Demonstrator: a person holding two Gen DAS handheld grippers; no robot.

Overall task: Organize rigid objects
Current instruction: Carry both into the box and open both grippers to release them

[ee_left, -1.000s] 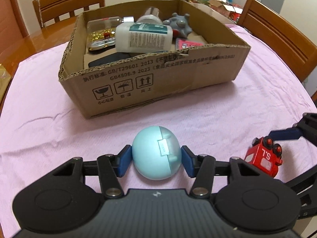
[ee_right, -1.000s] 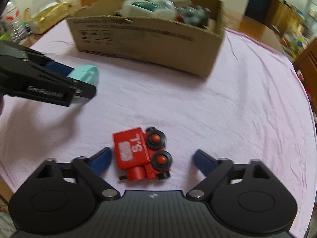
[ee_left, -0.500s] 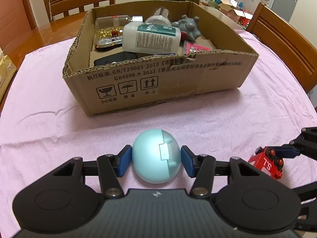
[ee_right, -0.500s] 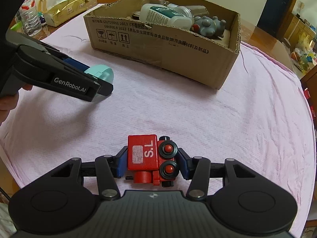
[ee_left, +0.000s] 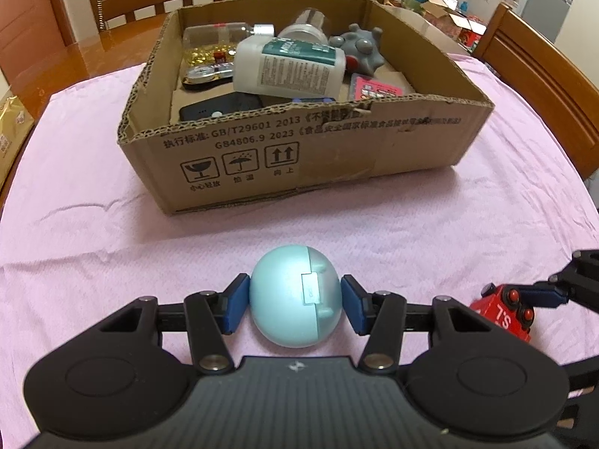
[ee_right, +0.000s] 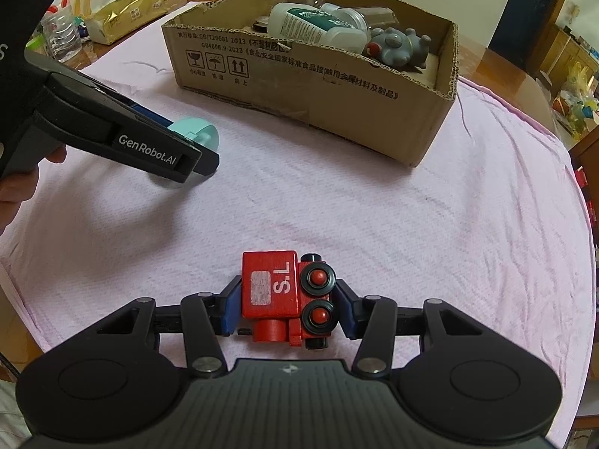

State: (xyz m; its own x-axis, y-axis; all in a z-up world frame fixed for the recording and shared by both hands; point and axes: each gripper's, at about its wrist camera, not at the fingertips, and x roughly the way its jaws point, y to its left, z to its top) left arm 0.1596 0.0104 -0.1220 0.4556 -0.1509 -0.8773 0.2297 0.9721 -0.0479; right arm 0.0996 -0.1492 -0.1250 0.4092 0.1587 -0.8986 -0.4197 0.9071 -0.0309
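Left wrist view shows your left gripper [ee_left: 295, 308] clenched on the pale blue egg-shaped case [ee_left: 295, 301], both blue pads pressed against its sides, on the near side of the cardboard box [ee_left: 299, 149]. The box lies straight ahead of that claw, its long printed wall facing you, so the coming move is likely a lift over that wall.

Your right gripper [ee_right: 286, 305] grips the red toy train [ee_right: 286, 295], pads on its cab end and wheel end. From this claw the box sits ahead and slightly left, one corner turned toward you. The left claw looks the nearer to the box.

Inside the box, a white bottle [ee_left: 288, 65] lies on its side beside a grey spiky toy [ee_left: 357, 48].

Whether either object is clear of the pink cloth [ee_left: 93, 194] you cannot tell. The near wall hides the box floor just behind it.
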